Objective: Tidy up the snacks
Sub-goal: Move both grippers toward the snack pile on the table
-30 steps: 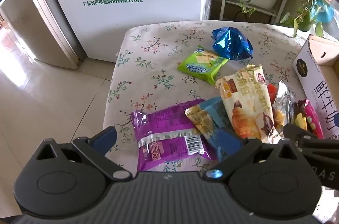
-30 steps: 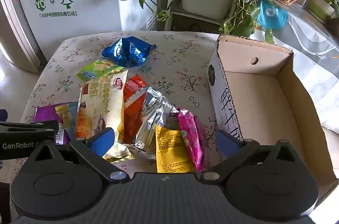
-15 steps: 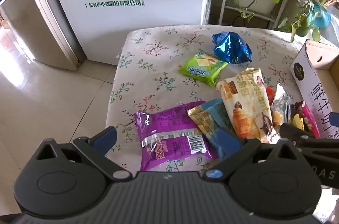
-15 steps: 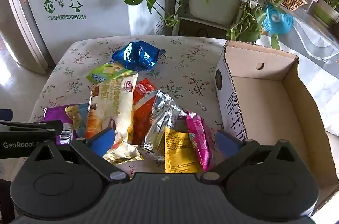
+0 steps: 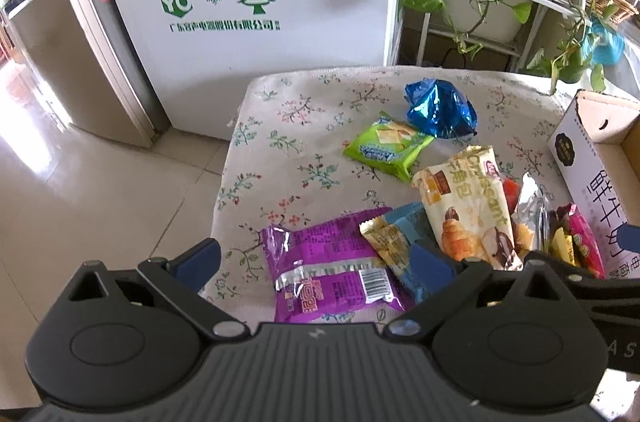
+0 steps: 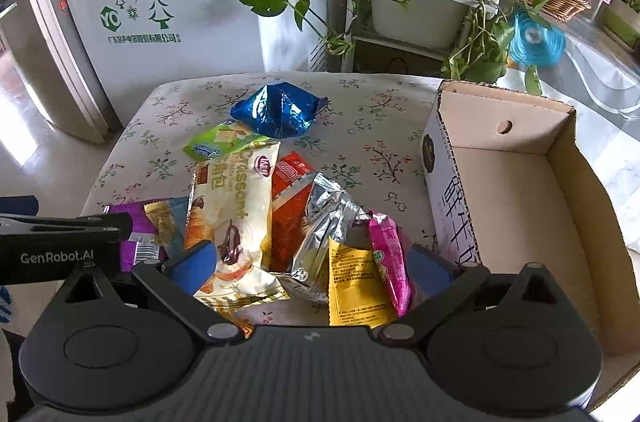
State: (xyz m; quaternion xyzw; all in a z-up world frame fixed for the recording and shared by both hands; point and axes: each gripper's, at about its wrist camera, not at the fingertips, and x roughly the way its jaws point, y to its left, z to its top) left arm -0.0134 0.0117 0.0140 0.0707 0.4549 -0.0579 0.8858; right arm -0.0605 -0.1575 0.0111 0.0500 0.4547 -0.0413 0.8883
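Snacks: loose packets heaped on the tabletop (image 5: pixel 280 126), beside the cardboard box (image 6: pixel 520 182).
Handling: light, crinkly, slippery film; pinch the croissant packet (image 6: pixel 236 206) at a sealed end.
Tongs: left tongs (image 5: pixel 316 258) and right tongs (image 6: pixel 312 266) both spread wide, gripping nothing.

The left gripper (image 5: pixel 314 264) hangs with jaws spread wide over a purple packet (image 5: pixel 332 274) on the floral bench (image 5: pixel 288 126). Beyond lie a croissant bag (image 5: pixel 466 206), a green packet (image 5: pixel 386 146) and a blue foil bag (image 5: pixel 440 108) (crumpled), near the cardboard box (image 5: pixel 592 178).
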